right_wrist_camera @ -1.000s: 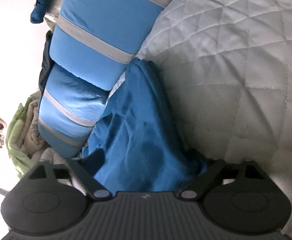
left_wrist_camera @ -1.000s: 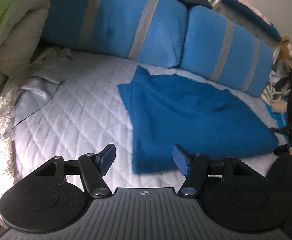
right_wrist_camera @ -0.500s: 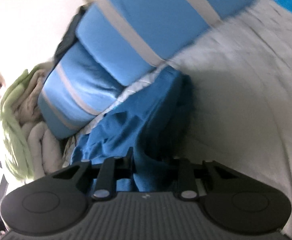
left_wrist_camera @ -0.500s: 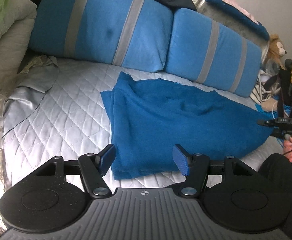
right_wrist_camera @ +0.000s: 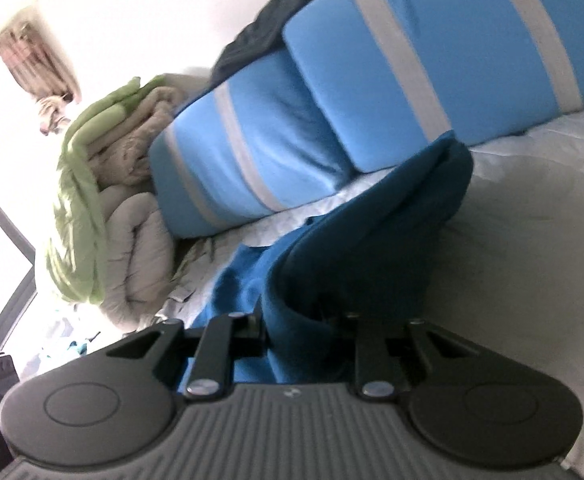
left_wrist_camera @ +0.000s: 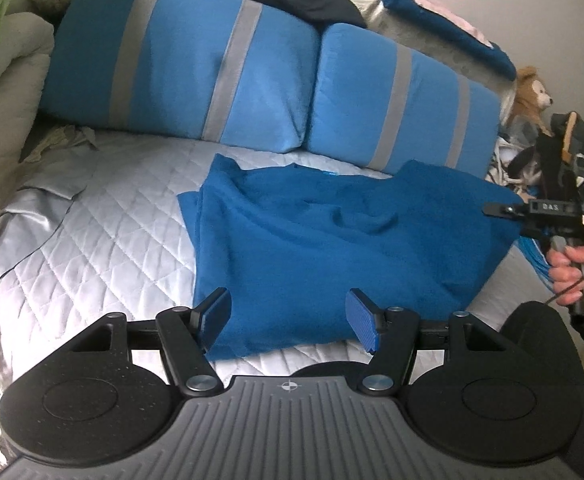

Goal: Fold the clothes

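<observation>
Blue garment [left_wrist_camera: 332,248] edge now clamped and lifted by right tongs [right_wrist_camera: 304,320].

A bed [left_wrist_camera: 103,220] covered by a pale quilted spread is seen; on it are laid a blue garment [left_wrist_camera: 332,248] and two blue grey-striped pillows [left_wrist_camera: 195,80].
</observation>
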`<state>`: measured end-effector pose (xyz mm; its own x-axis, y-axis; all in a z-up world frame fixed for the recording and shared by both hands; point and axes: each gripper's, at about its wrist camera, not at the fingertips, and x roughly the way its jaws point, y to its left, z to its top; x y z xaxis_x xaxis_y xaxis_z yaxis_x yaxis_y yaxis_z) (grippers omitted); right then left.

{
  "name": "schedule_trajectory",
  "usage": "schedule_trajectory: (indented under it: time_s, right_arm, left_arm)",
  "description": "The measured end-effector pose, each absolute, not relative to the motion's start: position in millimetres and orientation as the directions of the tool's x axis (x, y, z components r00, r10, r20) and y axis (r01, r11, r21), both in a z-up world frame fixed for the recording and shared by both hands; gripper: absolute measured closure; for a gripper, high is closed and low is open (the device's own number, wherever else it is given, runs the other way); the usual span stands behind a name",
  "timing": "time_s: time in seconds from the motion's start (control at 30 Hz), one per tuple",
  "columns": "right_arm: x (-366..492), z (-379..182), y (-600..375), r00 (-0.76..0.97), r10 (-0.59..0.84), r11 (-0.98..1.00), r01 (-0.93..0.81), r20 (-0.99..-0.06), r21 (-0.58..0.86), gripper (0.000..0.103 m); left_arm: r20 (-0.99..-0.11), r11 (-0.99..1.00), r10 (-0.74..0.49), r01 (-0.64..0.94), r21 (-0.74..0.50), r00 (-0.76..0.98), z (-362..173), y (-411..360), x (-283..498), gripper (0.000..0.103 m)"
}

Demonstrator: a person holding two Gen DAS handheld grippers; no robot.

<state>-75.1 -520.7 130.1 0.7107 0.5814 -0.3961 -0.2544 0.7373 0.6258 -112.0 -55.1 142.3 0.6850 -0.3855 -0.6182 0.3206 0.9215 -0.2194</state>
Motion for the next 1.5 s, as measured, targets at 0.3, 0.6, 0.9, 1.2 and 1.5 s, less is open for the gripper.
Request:
schedule_trajectory:
  time_s: [0.3, 0.6, 0.9, 1.2, 1.5]
  right_arm:
    - [-55, 140, -469, 0.662, 0.656, 0.687, -0.323, -0.363, 0.651, 0.079]
    - [-1, 155, -332, 0.516, 0.771, 0.619, -0.473, -0.372, 0.627, 0.080]
    - [-7, 113, -234, 0.398, 0.740, 0.663, -0.570, -0.542, 0.485, 0.081]
    - [-16, 125, -232, 0.377, 0.772, 0.626, -0.587, -0.511, 0.514, 0.082]
    - [-26, 117, -206, 0.345, 0.742, 0.634, -0.639, -0.574, 0.435, 0.082]
  left_arm:
    - [-0.611, 0.928, -0.373, 0.287, -0.238, 0.698, 142, -40, -118, 0.040]
    - [-0.608, 0.948, -0.304, 0.169, -0.269, 0.734, 144, 4, -131, 0.040]
    - [-0.612, 0.951, -0.284, 0.136, -0.277, 0.738, 144, 20, -136, 0.040]
    - [-0.611, 0.946, -0.292, 0.129, -0.297, 0.736, 138, 22, -134, 0.040]
    - [-0.610, 0.941, -0.291, 0.105, -0.321, 0.737, 138, 25, -131, 0.040]
